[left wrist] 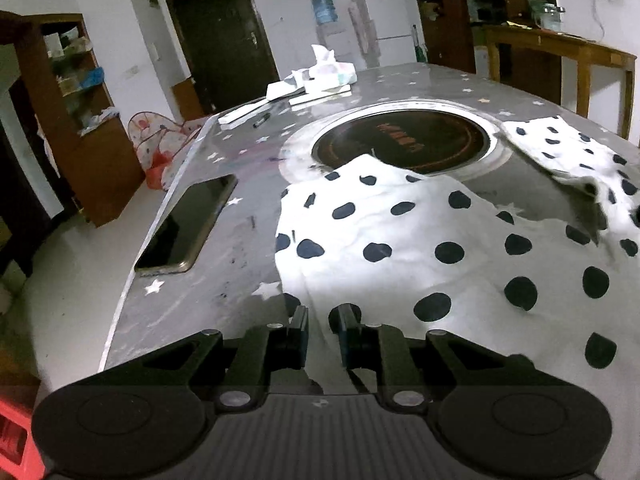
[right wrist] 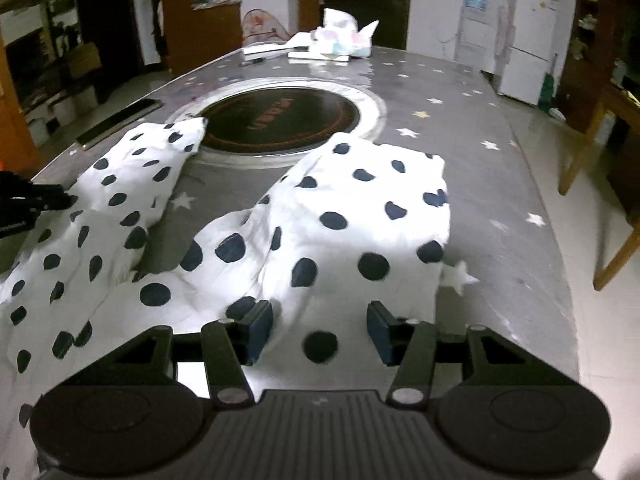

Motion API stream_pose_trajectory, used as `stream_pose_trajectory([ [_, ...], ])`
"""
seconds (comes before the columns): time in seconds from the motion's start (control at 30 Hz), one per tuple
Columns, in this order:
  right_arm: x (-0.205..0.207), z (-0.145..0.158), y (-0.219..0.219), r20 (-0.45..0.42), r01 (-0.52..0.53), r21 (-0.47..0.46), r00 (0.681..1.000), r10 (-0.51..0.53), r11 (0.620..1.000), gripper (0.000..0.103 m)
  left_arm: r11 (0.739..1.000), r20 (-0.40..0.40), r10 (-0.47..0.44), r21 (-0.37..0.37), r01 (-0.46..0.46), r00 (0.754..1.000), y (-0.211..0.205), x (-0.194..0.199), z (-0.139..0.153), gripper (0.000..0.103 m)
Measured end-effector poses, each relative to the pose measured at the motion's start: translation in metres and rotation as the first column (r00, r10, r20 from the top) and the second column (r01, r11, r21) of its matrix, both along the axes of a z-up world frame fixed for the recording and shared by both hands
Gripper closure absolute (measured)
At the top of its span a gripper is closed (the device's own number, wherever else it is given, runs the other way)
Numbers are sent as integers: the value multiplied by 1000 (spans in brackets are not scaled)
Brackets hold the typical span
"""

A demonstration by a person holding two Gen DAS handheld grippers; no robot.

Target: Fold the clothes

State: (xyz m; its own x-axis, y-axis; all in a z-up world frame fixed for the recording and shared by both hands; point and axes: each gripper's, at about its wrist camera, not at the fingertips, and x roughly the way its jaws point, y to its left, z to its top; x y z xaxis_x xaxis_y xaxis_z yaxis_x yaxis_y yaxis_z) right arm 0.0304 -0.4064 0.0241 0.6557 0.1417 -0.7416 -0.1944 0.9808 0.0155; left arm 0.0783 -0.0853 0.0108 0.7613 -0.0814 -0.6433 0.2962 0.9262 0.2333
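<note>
White, dark-spotted trousers lie spread on the grey star-patterned counter, both legs reaching the rim of the round inset cooktop. The left hand-held gripper has its jaws narrowed on the garment's near edge, cloth pinched between them. The right hand-held gripper stands wide, jaws parted over the fabric without clamping it. A smartphone lies beside the trousers, near the counter's left edge.

Two low wrist views, close over table, facing across, sharing spotted garment
</note>
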Motion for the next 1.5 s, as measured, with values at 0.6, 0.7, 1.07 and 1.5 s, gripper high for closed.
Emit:
stream_pose_trajectory([
  [0.6, -82, 21, 15, 24, -100, 88, 995, 98, 991, 50, 968, -24, -234, -104, 230, 972, -30, -101, 17, 82],
  [0.7, -106, 21, 29, 28, -158, 77, 987, 157, 984, 50, 961, -27, -261, -98, 257, 965, -29, -122, 14, 82],
  [1.07, -183, 12, 72, 14, -333, 21, 943, 333, 943, 50, 951, -21, -303, -72, 300, 953, -16, -173, 4, 83],
  [1.5, -206, 17, 66, -19, -346, 77, 937, 349, 935, 49, 959, -42, -275, -75, 272, 960, 4, -178, 8, 80],
])
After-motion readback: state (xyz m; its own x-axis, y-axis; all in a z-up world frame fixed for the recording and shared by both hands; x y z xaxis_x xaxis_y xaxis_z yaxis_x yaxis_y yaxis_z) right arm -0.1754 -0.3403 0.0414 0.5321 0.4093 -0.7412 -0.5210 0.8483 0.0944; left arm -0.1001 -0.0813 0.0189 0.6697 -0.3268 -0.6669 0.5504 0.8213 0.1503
